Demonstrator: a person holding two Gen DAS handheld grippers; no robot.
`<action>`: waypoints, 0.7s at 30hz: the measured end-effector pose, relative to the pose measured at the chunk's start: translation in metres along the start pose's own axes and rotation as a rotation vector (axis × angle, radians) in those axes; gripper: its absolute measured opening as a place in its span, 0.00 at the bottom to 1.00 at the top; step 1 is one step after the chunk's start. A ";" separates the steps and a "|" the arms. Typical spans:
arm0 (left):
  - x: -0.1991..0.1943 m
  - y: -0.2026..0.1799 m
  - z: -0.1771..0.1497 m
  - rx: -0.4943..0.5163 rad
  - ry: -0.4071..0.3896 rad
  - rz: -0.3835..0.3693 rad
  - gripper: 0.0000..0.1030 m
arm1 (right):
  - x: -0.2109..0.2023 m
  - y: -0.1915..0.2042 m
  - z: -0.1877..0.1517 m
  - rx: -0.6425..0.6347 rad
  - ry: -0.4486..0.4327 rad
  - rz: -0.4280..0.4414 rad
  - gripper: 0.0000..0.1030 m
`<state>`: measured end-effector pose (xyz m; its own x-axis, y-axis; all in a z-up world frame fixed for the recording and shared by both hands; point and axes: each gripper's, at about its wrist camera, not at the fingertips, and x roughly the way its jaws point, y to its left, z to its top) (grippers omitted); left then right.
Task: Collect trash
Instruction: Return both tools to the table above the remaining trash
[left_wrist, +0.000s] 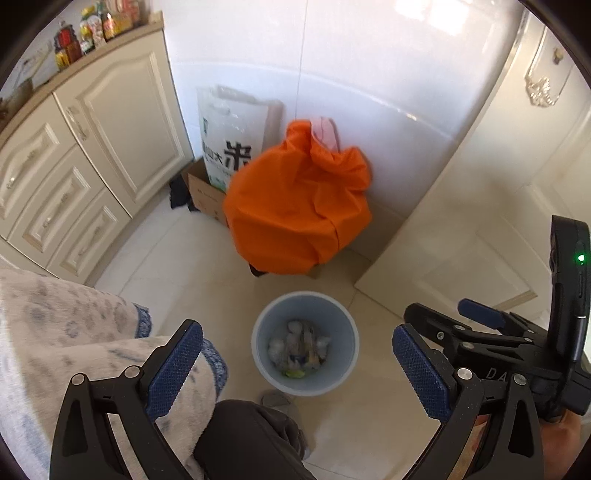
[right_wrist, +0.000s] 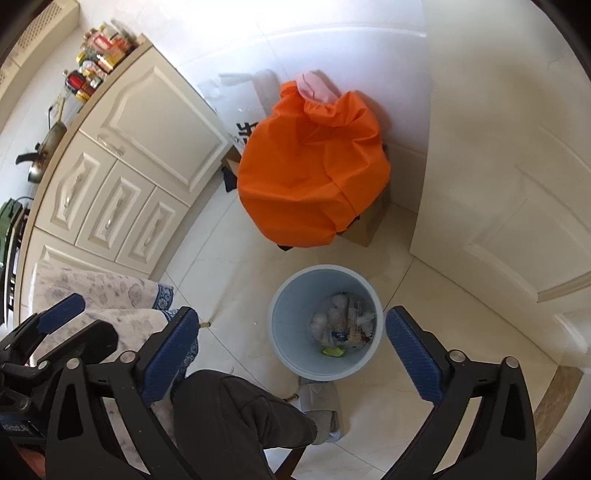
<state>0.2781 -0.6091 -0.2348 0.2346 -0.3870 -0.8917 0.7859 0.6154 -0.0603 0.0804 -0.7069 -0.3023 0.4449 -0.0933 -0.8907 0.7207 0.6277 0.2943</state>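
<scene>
A pale blue trash bin (left_wrist: 264, 354) stands on the tiled floor, holding crumpled paper, wrappers and a yellow-green scrap (left_wrist: 297, 349). It also shows in the right wrist view (right_wrist: 291, 332) with the same trash (right_wrist: 343, 323) inside. My left gripper (left_wrist: 295, 369) is open and empty, high above the bin. My right gripper (right_wrist: 291, 350) is open and empty, also above the bin. The right gripper appears at the right edge of the left wrist view (left_wrist: 443, 317), and the left gripper at the lower left of the right wrist view (right_wrist: 59, 314).
A large orange bag (left_wrist: 299, 206) sits on a cardboard box against the white wall, beside a rice sack (left_wrist: 229, 140). Cream cabinets (left_wrist: 85, 166) run along the left, a cream door (right_wrist: 509, 206) on the right. A patterned cloth (left_wrist: 74, 332), a dark trouser leg (right_wrist: 236, 417) and a slipper (right_wrist: 321, 410) lie below.
</scene>
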 end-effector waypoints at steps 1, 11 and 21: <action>-0.008 0.000 -0.002 -0.003 -0.016 0.007 0.98 | -0.004 0.002 0.000 0.000 -0.007 -0.001 1.00; -0.115 0.027 -0.048 -0.088 -0.179 -0.008 0.99 | -0.064 0.051 0.001 -0.063 -0.108 0.026 1.00; -0.229 0.087 -0.123 -0.232 -0.368 0.070 0.99 | -0.126 0.146 -0.011 -0.228 -0.216 0.109 1.00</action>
<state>0.2225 -0.3821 -0.0914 0.5037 -0.5322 -0.6805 0.6214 0.7704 -0.1425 0.1240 -0.5952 -0.1507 0.6331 -0.1623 -0.7568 0.5358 0.7975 0.2773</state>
